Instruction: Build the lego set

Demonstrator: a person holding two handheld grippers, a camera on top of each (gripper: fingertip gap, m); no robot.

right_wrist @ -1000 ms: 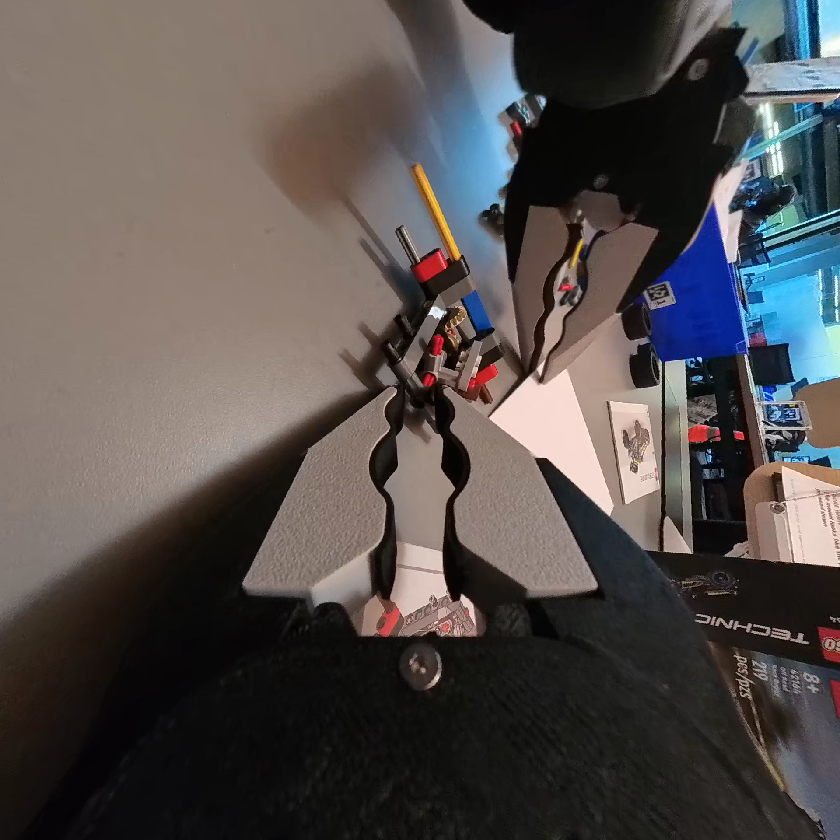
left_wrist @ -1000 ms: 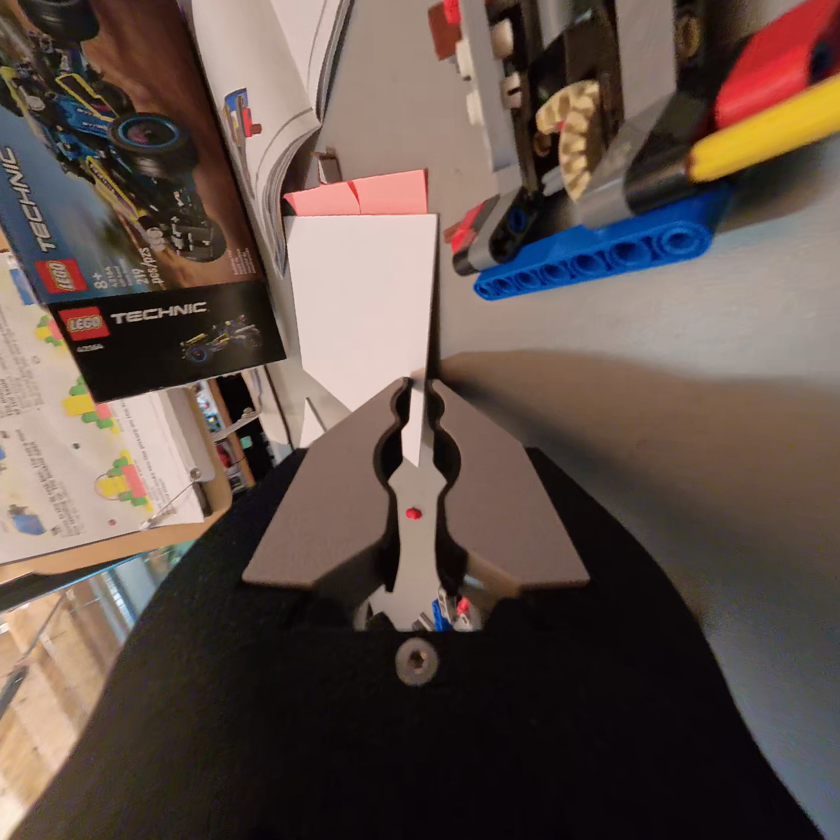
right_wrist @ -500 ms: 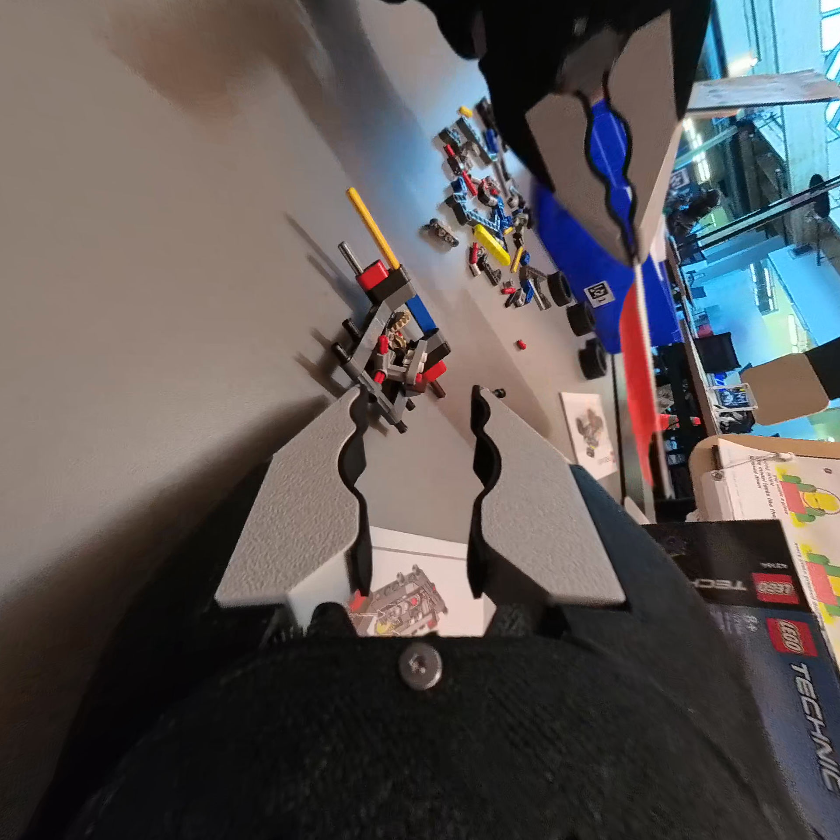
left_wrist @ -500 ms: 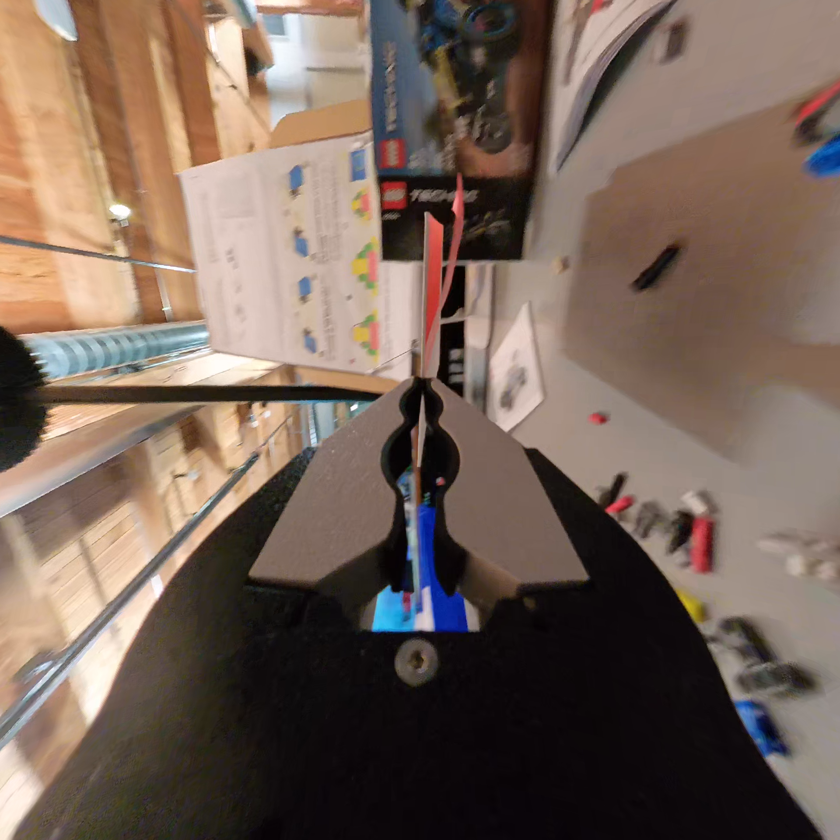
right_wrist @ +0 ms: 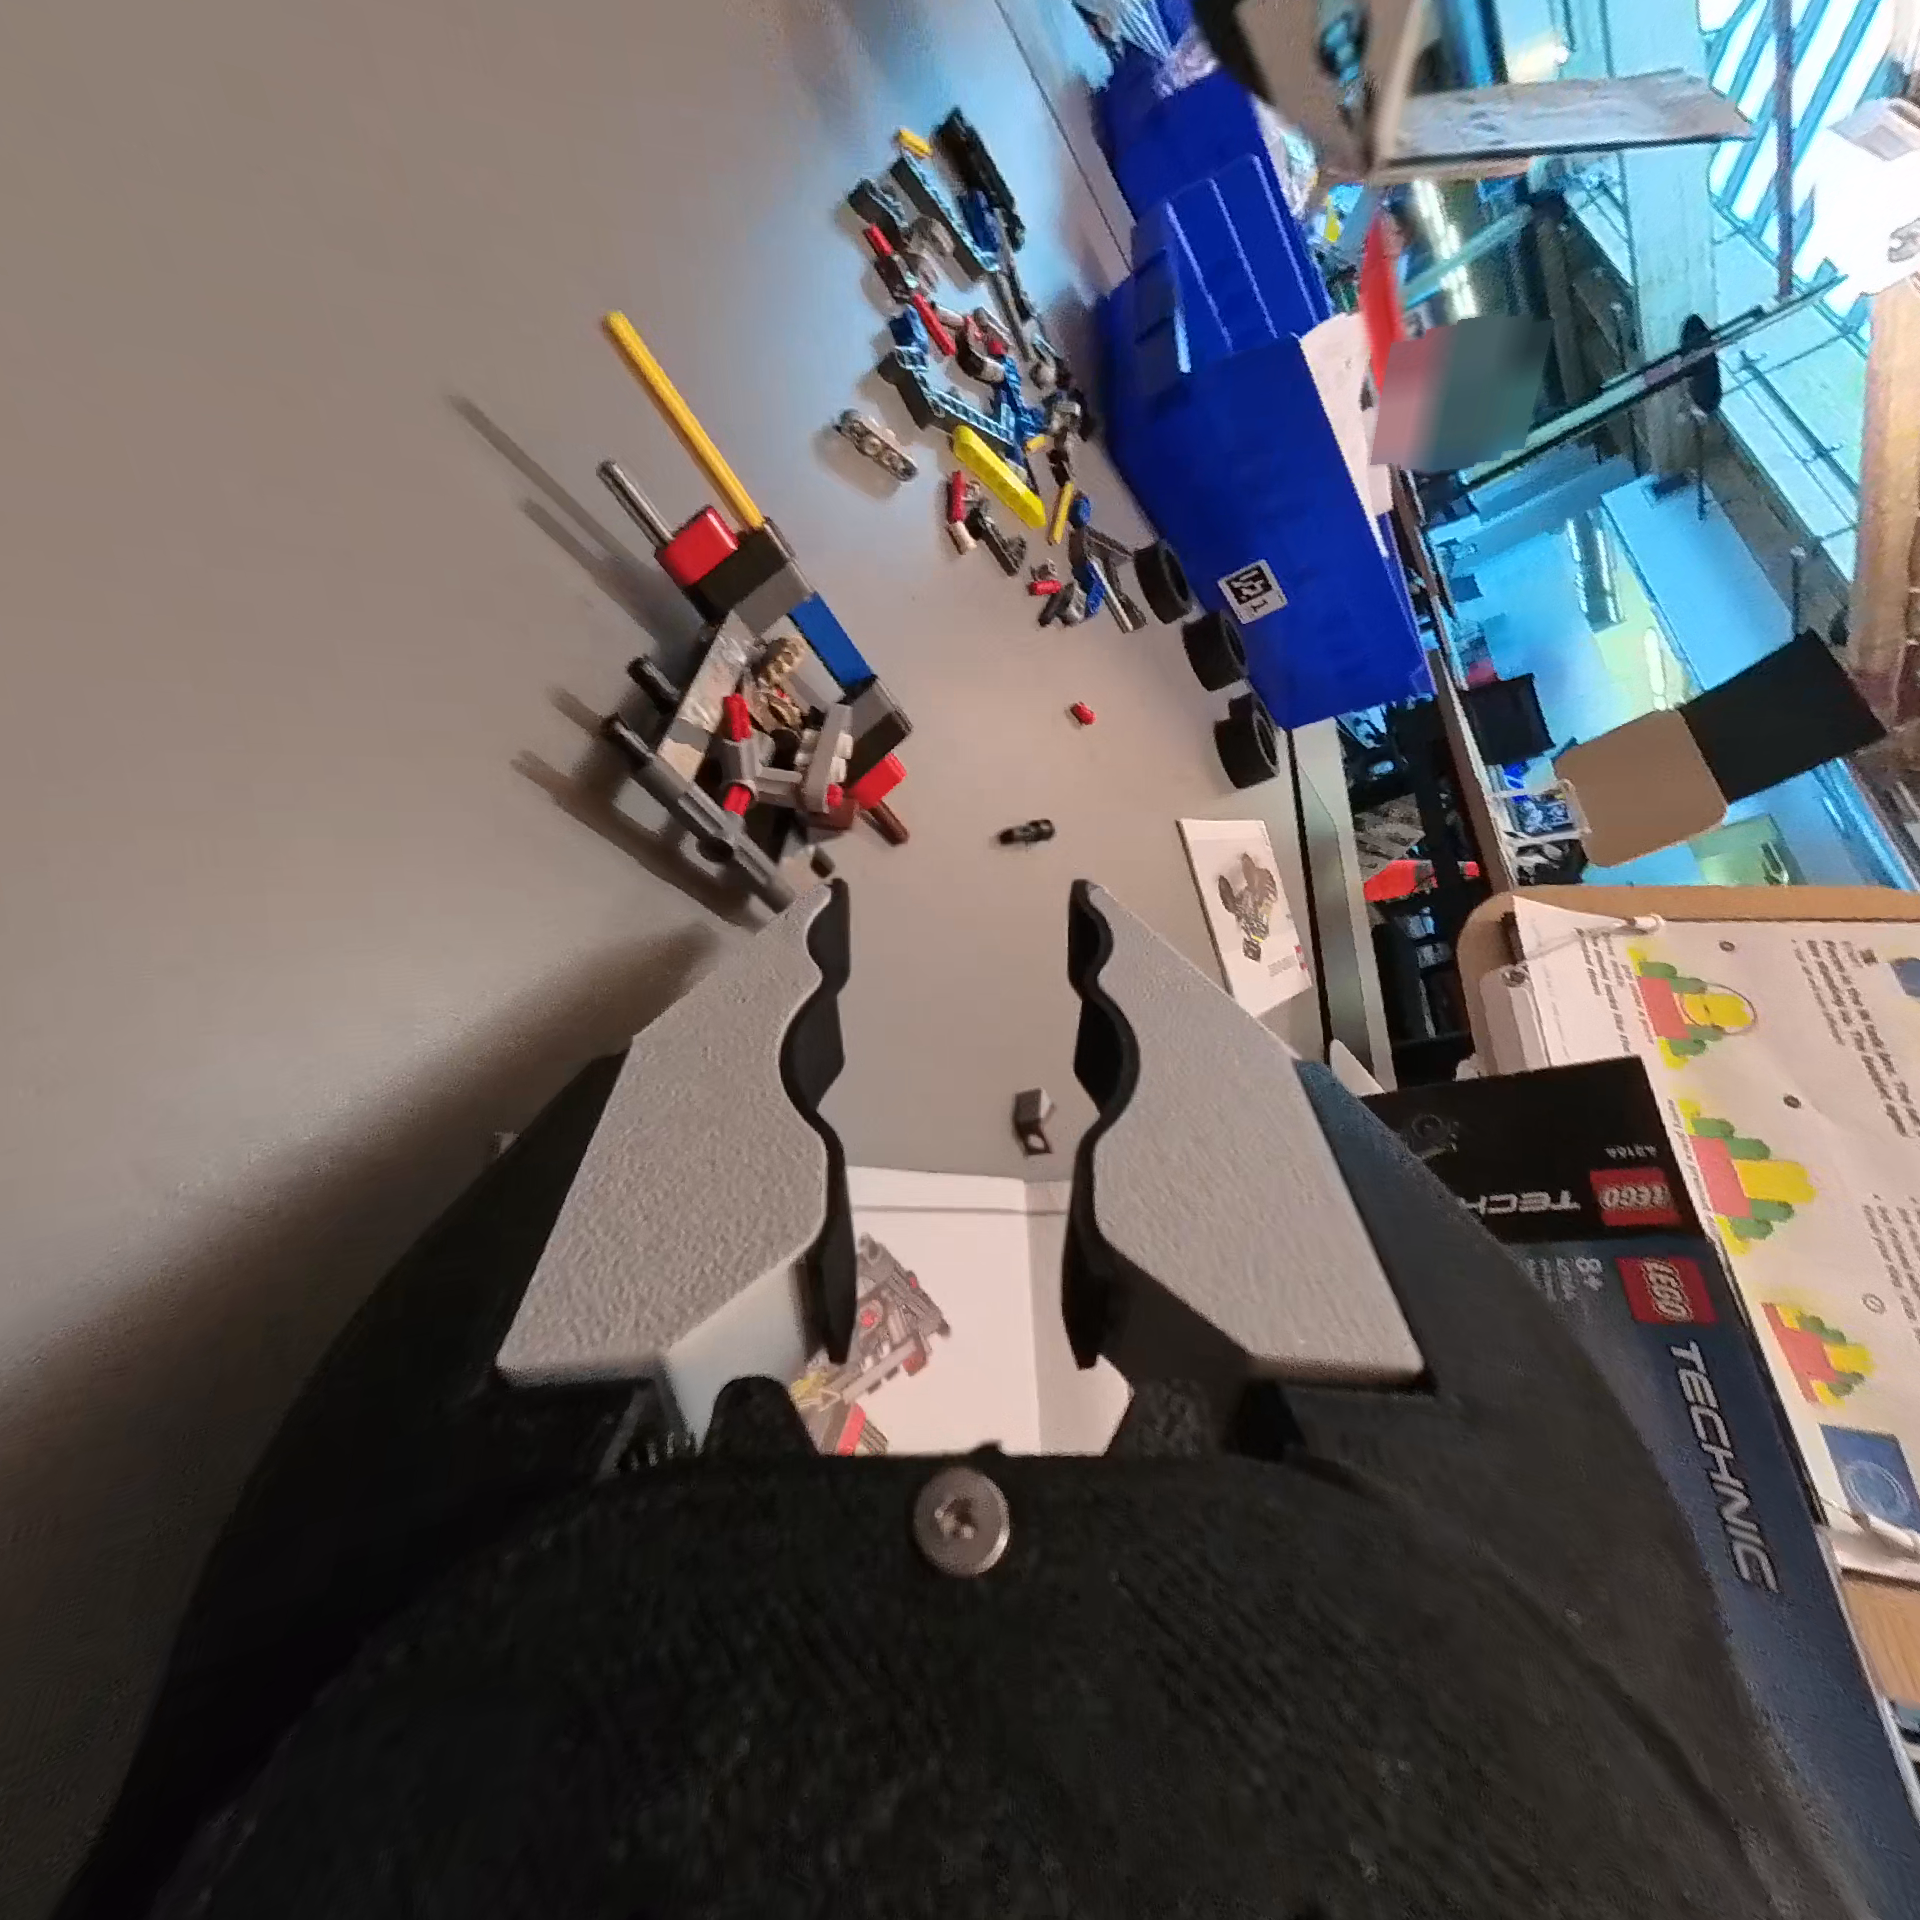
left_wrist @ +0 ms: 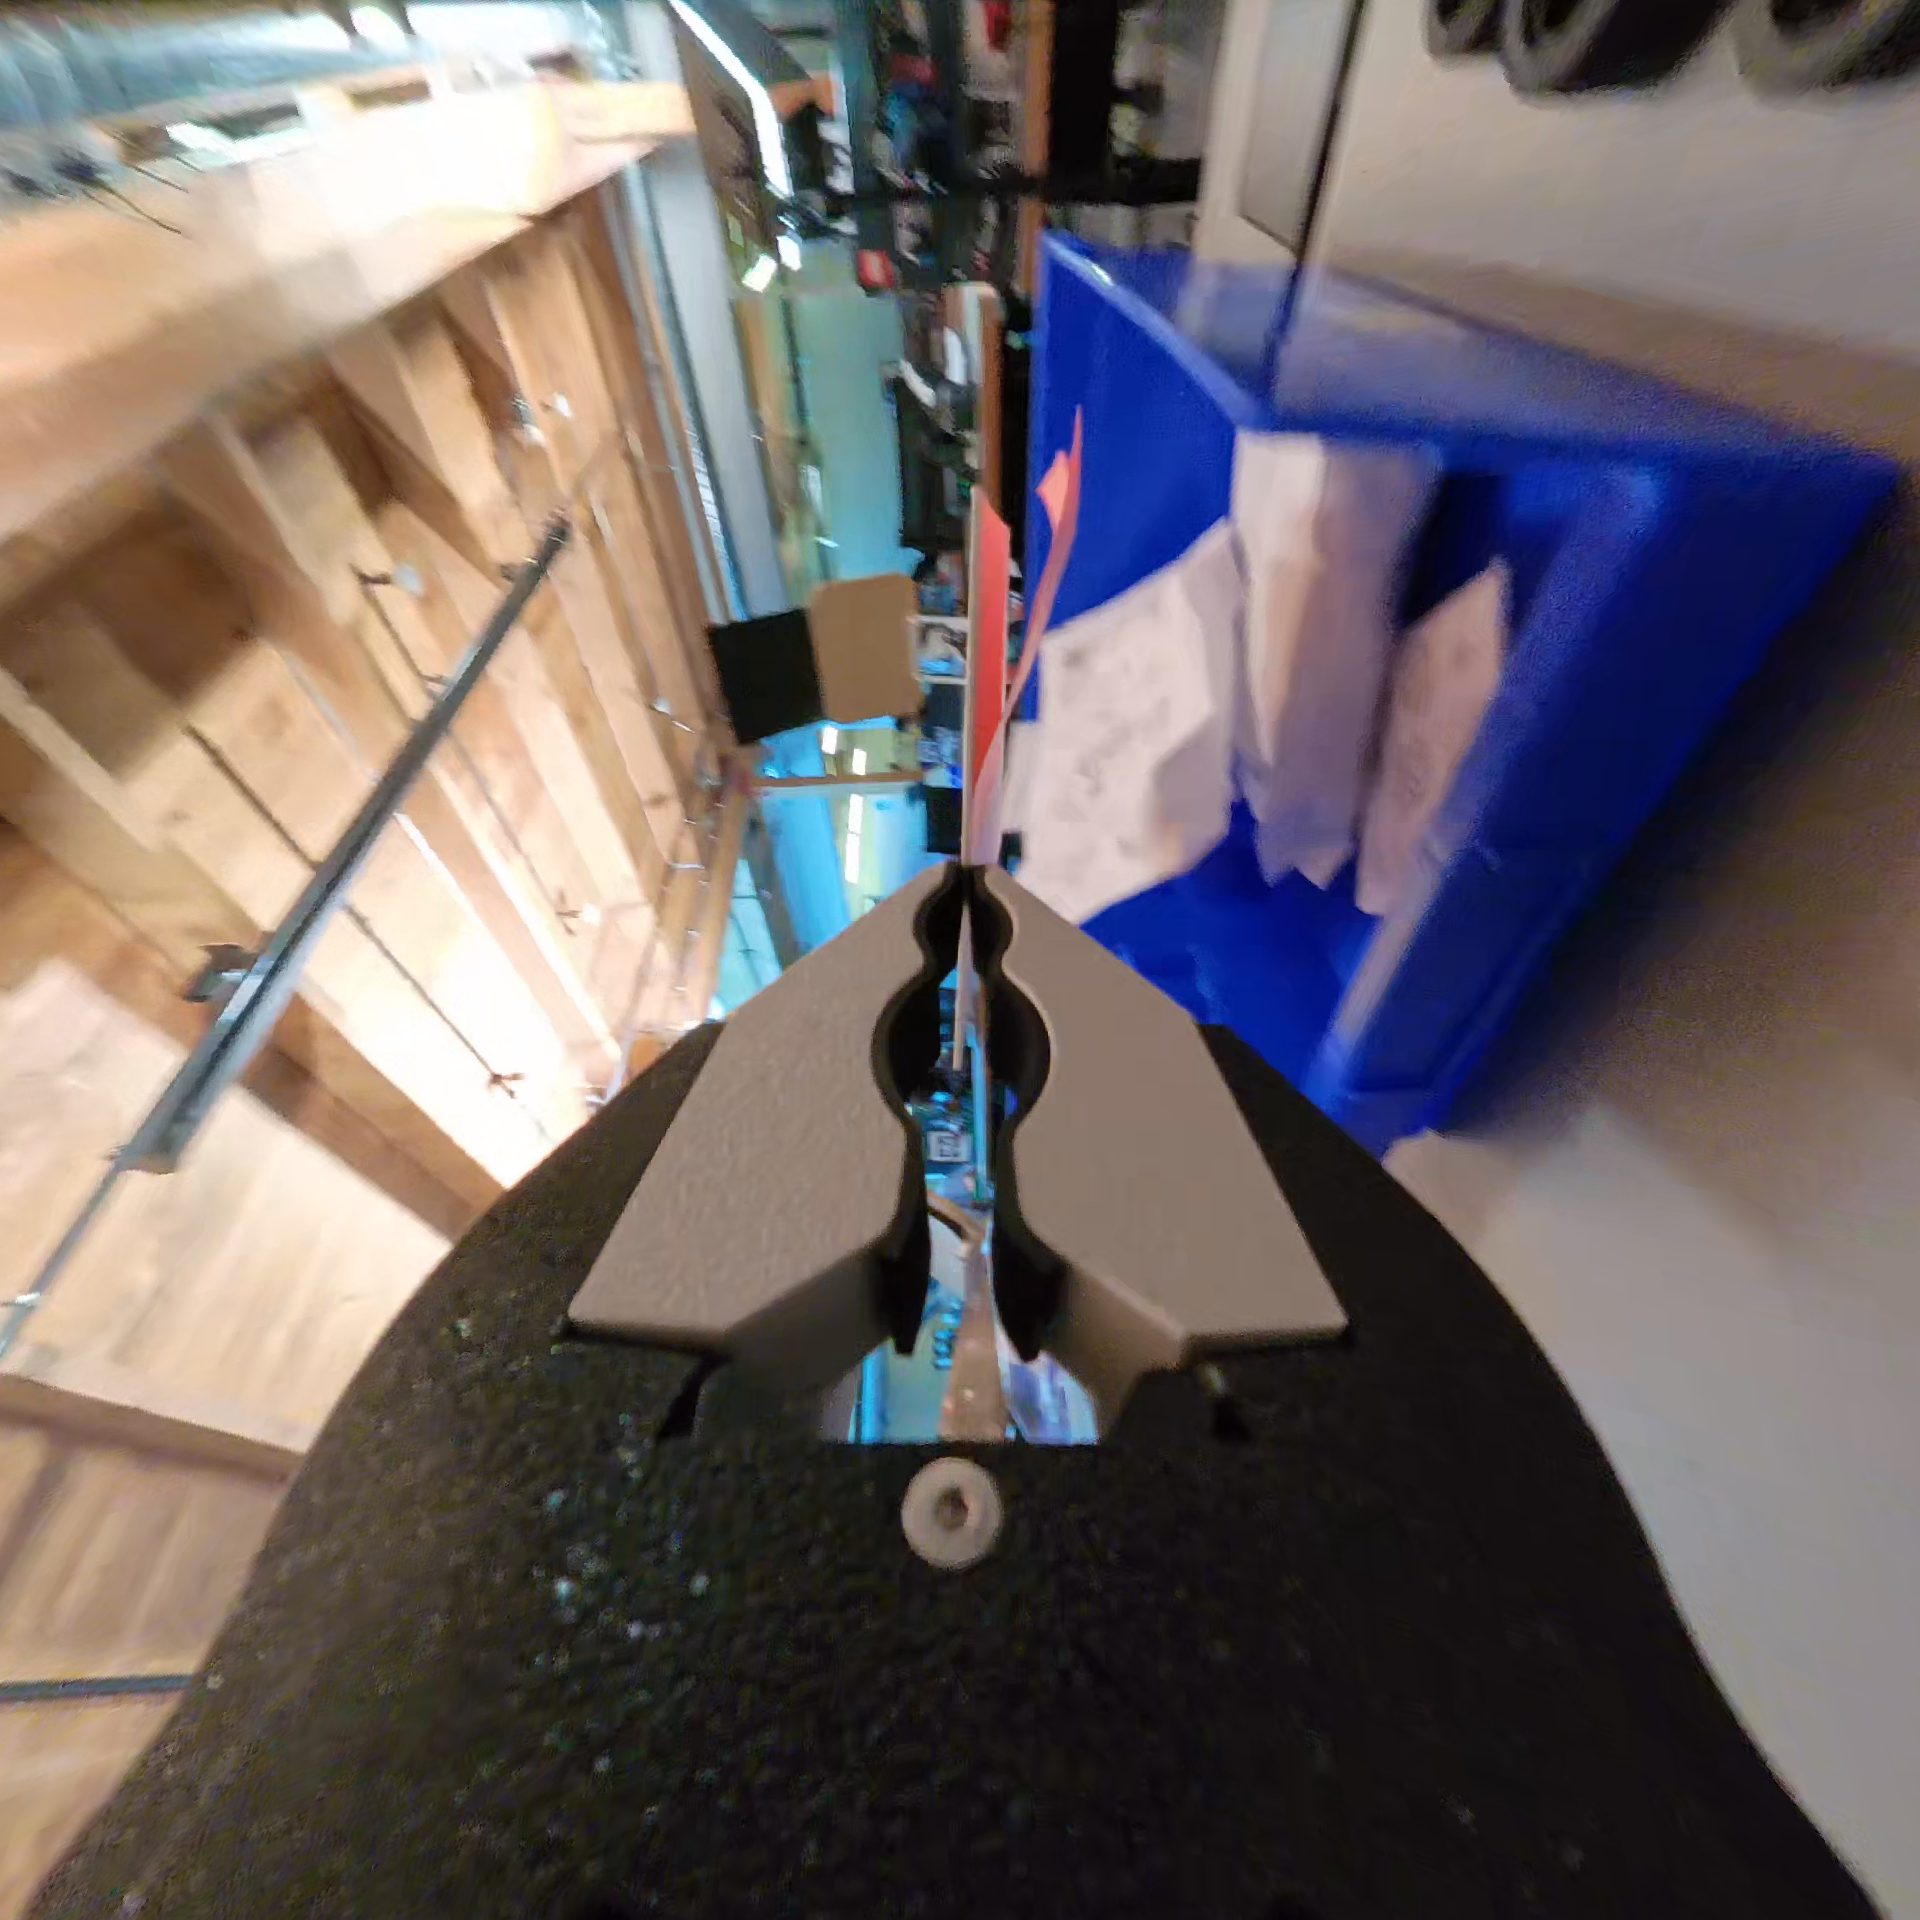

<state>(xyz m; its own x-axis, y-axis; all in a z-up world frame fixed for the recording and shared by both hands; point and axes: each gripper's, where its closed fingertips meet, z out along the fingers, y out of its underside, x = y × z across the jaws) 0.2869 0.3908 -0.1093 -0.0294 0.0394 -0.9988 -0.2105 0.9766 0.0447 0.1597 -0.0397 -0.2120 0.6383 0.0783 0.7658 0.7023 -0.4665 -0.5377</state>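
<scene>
My left gripper [left_wrist: 964, 878] is shut on a thin paper sheet [left_wrist: 985, 665], white with a pink-red part, seen edge-on and held in the air facing the blue bin [left_wrist: 1538, 540]. My right gripper [right_wrist: 956, 904] is open and empty, low over the grey table, just short of the partly built lego assembly [right_wrist: 758, 717]. The assembly has grey, black, red and blue parts, a tan gear and a yellow axle [right_wrist: 681, 416]. Many loose lego pieces [right_wrist: 977, 343] lie farther off beside the blue bin [right_wrist: 1247, 447].
Three black wheels [right_wrist: 1210, 649] stand by the bin. A small black piece [right_wrist: 1029, 831], a red pin [right_wrist: 1083, 712] and a dark piece [right_wrist: 1034, 1117] lie loose. An open instruction booklet [right_wrist: 935, 1278] lies under my right gripper. The set's box [right_wrist: 1621, 1299] and a sticker sheet [right_wrist: 1247, 914] are at the right. About 45 cm separates my left fingertips from my right.
My left gripper lifted the paper sheet off the table and swung away from the assembly toward the blue bin. My right gripper opened and drew back from the assembly.
</scene>
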